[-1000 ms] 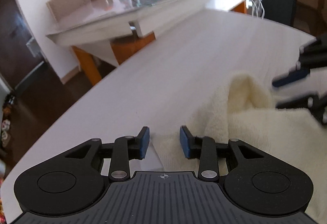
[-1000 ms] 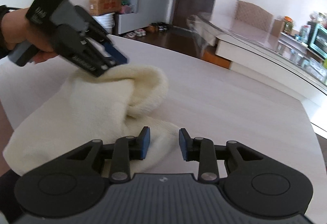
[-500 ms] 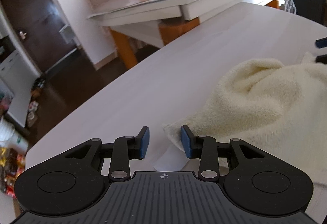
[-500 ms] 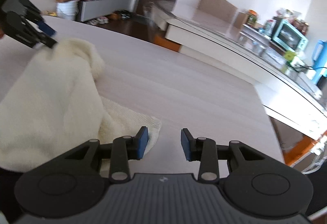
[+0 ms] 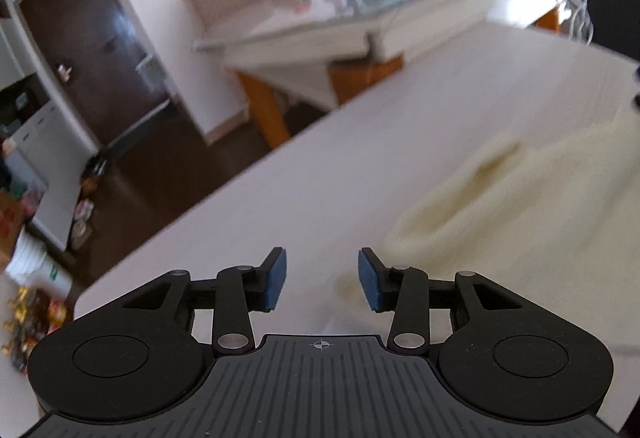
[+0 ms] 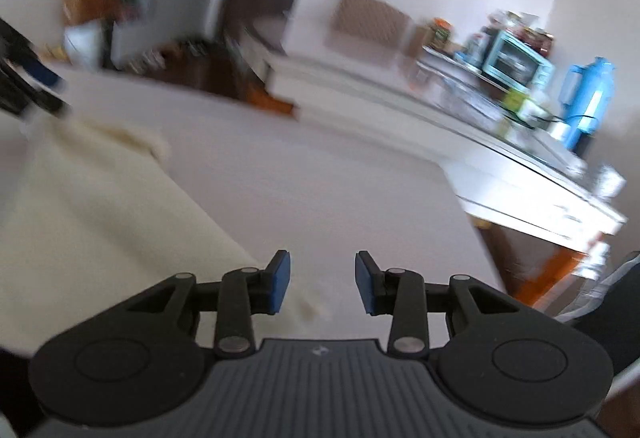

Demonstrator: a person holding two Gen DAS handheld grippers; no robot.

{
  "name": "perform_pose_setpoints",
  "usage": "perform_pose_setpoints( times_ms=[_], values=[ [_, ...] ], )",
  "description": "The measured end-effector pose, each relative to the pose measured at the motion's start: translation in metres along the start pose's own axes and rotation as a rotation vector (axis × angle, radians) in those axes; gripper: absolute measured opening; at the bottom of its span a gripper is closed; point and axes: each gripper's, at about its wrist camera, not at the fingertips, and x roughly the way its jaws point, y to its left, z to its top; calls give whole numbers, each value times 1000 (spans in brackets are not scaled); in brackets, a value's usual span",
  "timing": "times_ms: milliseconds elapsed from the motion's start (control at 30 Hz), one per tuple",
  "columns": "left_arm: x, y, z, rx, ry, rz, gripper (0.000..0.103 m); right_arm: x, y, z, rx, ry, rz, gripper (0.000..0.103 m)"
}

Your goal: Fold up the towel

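Note:
A cream towel (image 5: 520, 206) lies loosely bunched on the pale table (image 5: 360, 166), to the right in the left wrist view. My left gripper (image 5: 322, 278) hangs above the table beside the towel's near corner; its jaws are opening with nothing between the blue pads. In the right wrist view the same towel (image 6: 80, 206) spreads over the left side. My right gripper (image 6: 322, 280) is just off the towel's right edge, jaws opening, nothing held. The left gripper shows blurred at the far left edge (image 6: 28, 90).
A second table (image 5: 380, 14) with a glass top stands beyond, carrying a teal toaster oven (image 6: 516, 56), a blue kettle (image 6: 588, 94) and small items. Dark floor, a brown door (image 5: 92, 58) and boxes lie to the left. The table edge (image 5: 180, 218) runs close on the left.
Both grippers opened wider and drew back and upward from the towel corners. Each view swung outward, so the towel sits further to the side and looks blurred.

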Motion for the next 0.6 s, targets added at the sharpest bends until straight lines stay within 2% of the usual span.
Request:
perform_pose_setpoints(
  times_ms=[133, 200, 333, 400, 433, 500, 533, 567, 600],
  values=[
    [9, -29, 29, 62, -51, -117, 52, 10, 14, 4, -6, -13, 130, 46],
    [19, -42, 37, 108, -42, -168, 52, 16, 18, 4, -4, -3, 188, 46],
    [39, -60, 47, 181, -7, -258, 51, 20, 19, -1, -12, 19, 228, 47],
    [45, -65, 47, 200, 11, -292, 47, 19, 17, -4, -3, 34, 249, 48],
    [46, -67, 45, 209, 17, -301, 45, 18, 16, -5, 0, 37, 254, 50],
    [47, -70, 43, 226, 26, -324, 31, 18, 14, -8, -1, 40, 263, 49],
    [46, -71, 43, 234, 34, -347, 15, 18, 14, -8, -5, 39, 264, 46],
    [47, -72, 43, 238, 36, -351, 12, 16, 16, -8, -15, 37, 265, 33],
    [47, -73, 42, 246, 34, -338, 11, 15, 18, -8, -29, 35, 265, 24]
  ],
)
